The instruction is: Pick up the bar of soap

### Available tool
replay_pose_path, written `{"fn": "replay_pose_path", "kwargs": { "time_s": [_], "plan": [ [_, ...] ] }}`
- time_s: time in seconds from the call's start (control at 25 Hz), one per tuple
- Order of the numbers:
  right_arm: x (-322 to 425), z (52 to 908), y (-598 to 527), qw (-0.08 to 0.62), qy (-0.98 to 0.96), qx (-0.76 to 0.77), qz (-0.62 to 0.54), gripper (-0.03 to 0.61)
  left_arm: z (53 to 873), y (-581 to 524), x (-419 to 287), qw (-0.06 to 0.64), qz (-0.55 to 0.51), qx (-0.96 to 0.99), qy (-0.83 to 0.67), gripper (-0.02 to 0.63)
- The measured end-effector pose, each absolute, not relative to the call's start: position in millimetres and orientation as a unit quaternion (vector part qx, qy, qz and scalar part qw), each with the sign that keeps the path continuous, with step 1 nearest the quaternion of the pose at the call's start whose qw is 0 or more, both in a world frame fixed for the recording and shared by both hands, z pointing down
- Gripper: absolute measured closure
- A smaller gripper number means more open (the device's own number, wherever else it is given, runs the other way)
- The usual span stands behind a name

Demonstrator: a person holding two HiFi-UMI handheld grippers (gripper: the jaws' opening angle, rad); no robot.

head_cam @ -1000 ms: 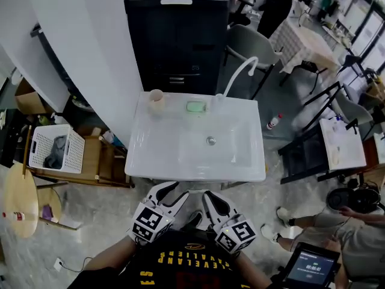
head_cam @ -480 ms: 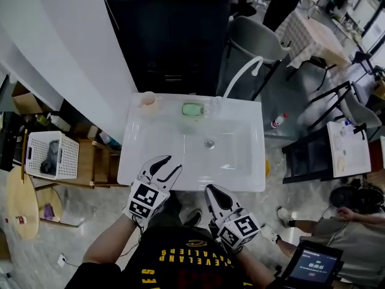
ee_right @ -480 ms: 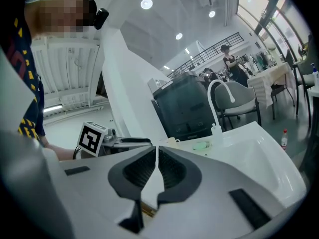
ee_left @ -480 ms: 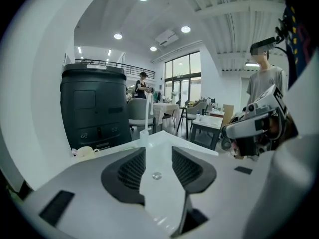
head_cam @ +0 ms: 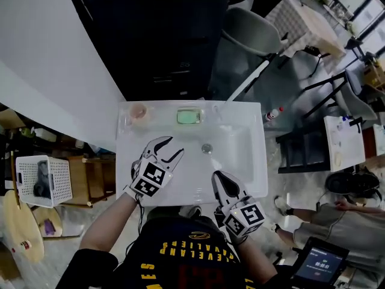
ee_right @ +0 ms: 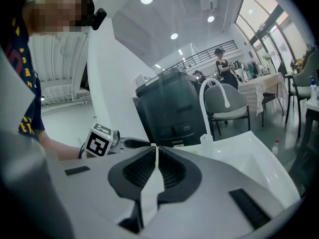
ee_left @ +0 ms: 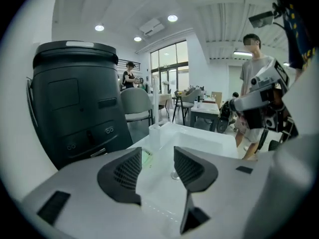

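Observation:
The pale green bar of soap (head_cam: 189, 117) lies in a dish on the back rim of the white sink (head_cam: 252, 167), left of the faucet. My left gripper (head_cam: 171, 147) hovers over the sink's left part, a short way in front of the soap. Its jaws are opening and hold nothing. In the left gripper view the soap (ee_left: 146, 158) shows as a green patch in the gap of the left gripper (ee_left: 157, 153). My right gripper (head_cam: 221, 176) is shut and empty, low over the sink's front right, and its jaws meet in the right gripper (ee_right: 155, 147) view.
A small cup (head_cam: 139, 111) stands on the back left corner of the sink. The curved white faucet (head_cam: 240, 86) rises at the back right; the drain (head_cam: 207, 149) lies mid-basin. A large dark bin (head_cam: 168, 35) stands behind the sink. People and chairs are at the right.
Both grippers have moved forward from in front of the sink to over it, the left one farther. The left jaws, shut before, now stand apart.

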State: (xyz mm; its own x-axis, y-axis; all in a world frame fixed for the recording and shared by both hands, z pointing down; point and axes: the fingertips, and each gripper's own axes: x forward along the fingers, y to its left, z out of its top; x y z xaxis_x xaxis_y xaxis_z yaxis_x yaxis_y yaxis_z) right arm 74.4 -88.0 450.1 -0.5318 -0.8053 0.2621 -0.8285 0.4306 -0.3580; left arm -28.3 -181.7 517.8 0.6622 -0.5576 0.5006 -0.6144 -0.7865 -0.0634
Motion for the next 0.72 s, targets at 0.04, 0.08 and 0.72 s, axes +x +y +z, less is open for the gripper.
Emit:
{"fn": "replay_pose_path", "kwargs": {
  "time_s": [0.04,0.08,0.72],
  "plan": [
    [72.9,451.5,-95.2,0.028,-0.843,0.487,0.226,0.552,524.3,-193.5,-26.7,0.049,0.265,0.910,-0.315,0.411],
    [70.8,453.1,-101.4,0.030,-0.842,0.490,0.225,0.552,530.8,-204.8,-24.9,0.043,0.275,0.910,-0.308,0.403],
    [60.9,498.7,-133.5,0.051,-0.845,0.453,0.280,0.552,637.3,-315.2,5.3,-0.063,0.491,0.847,-0.196,0.354]
  ]
}}
